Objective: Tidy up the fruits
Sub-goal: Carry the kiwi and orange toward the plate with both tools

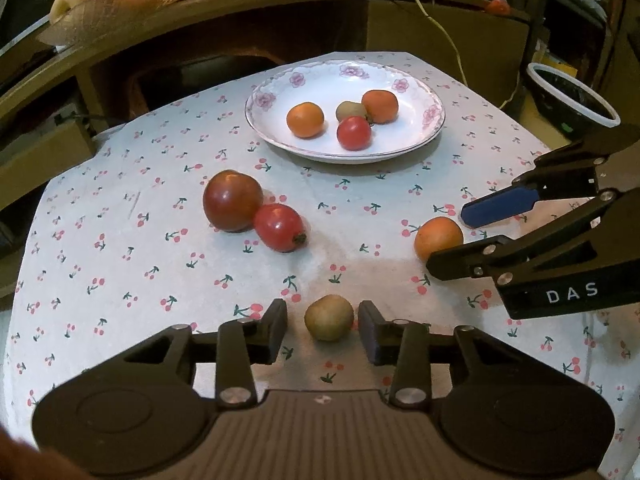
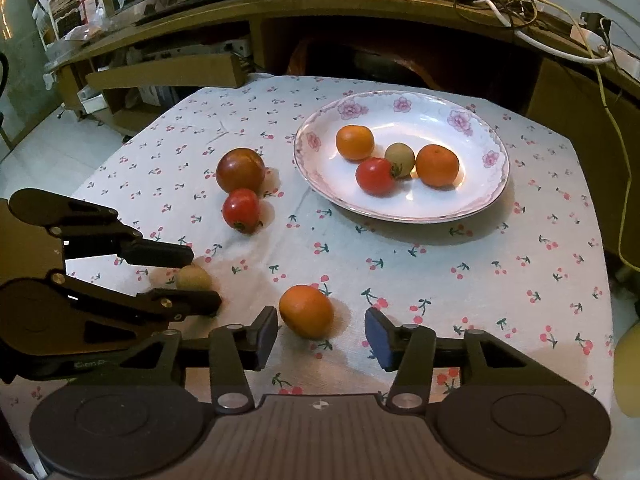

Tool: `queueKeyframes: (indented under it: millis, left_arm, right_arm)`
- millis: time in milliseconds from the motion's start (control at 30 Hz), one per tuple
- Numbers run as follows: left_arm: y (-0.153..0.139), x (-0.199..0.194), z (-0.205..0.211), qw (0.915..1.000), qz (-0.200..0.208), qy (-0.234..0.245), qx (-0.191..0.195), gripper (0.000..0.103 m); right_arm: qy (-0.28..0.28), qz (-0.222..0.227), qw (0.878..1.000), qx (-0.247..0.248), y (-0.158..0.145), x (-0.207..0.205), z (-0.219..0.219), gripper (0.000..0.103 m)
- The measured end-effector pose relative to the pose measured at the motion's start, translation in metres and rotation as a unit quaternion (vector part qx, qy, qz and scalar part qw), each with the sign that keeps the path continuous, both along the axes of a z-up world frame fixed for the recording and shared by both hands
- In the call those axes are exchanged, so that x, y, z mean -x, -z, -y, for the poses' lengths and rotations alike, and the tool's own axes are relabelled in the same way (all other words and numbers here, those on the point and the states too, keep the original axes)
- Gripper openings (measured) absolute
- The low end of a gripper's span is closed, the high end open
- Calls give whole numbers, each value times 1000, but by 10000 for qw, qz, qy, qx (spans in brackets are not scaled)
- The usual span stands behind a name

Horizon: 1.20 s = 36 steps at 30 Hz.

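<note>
Left gripper (image 1: 323, 330) is sitting low with fingers spread, bracketing a kiwi (image 1: 329, 317) without touching it. Right gripper (image 2: 321, 338) is likewise released around an orange (image 2: 306, 311), gaps showing both sides. Plate (image 1: 400, 152) is lying far across the cloth, its near rim unobstructed; two tomatoes (image 1: 256, 210) are resting left of centre.
</note>
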State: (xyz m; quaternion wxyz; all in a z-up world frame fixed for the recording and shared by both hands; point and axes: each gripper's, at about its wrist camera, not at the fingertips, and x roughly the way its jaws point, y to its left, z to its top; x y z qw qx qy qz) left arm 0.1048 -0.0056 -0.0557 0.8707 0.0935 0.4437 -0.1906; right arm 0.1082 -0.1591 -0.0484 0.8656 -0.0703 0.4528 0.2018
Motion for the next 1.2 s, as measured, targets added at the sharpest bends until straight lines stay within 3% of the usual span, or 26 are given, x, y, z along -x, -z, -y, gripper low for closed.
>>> queueKeyframes:
  millis: [300,400,1200]
  left_arm:
    - [-1,1,3,10000,-62,26,17,39]
    - [-1,1,3,10000,-83,-8,37,31]
    - [-30,-14,18,9993,366,-12,106,31]
  right_arm:
    - [-113,22,9999,15,2,-2,-9,49]
    - [-109,-96,9999,55,4,-3,-9,31]
    - [38,249,9996,-87,-19,-2,-4,29]
